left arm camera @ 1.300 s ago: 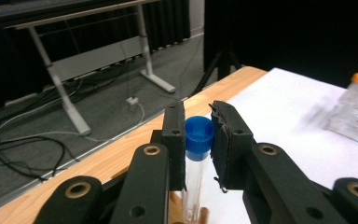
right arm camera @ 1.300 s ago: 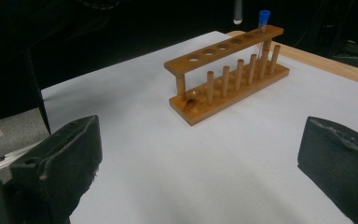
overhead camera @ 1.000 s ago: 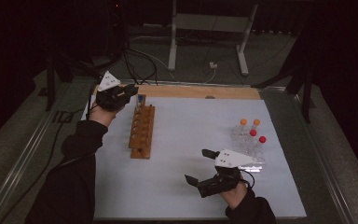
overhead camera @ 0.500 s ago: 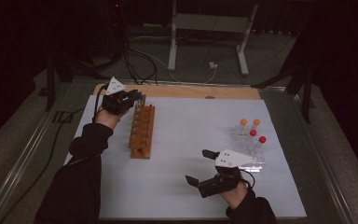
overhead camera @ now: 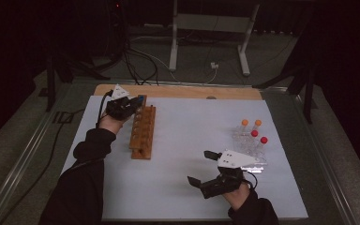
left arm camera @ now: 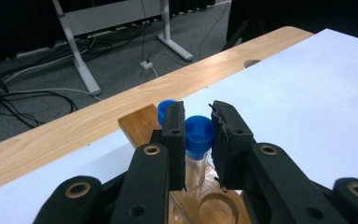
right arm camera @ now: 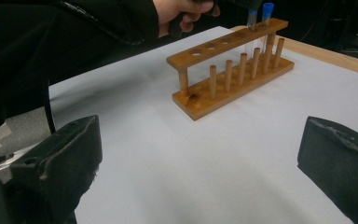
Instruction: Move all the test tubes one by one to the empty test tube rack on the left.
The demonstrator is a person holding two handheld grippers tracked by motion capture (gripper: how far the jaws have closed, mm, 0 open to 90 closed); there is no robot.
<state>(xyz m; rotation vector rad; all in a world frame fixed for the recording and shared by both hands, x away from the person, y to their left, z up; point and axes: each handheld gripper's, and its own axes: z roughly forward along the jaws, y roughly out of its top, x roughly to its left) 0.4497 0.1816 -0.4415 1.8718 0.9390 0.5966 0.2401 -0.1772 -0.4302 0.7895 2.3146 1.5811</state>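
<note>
Your left gripper [left arm camera: 196,135] sits over the far end of the wooden tube rack [overhead camera: 143,132], its jaws narrowed around a blue-capped tube [left arm camera: 199,135] standing upright in the rack, a second blue cap [left arm camera: 165,108] just behind. Your right gripper [overhead camera: 207,168] hangs wide and empty above the white counter [overhead camera: 187,140], well apart from the rack.

Over the last second the left gripper [overhead camera: 132,104] has moved from beyond the far-left corner of the wooden test-tube rack [overhead camera: 142,132] inward, and now sits over the rack's far end. The person's left forearm [overhead camera: 96,143] has swung with it, closer to the rack. In the left gripper view its jaws now stand on either side of a blue-capped tube [left arm camera: 199,140] standing in the rack.
</note>
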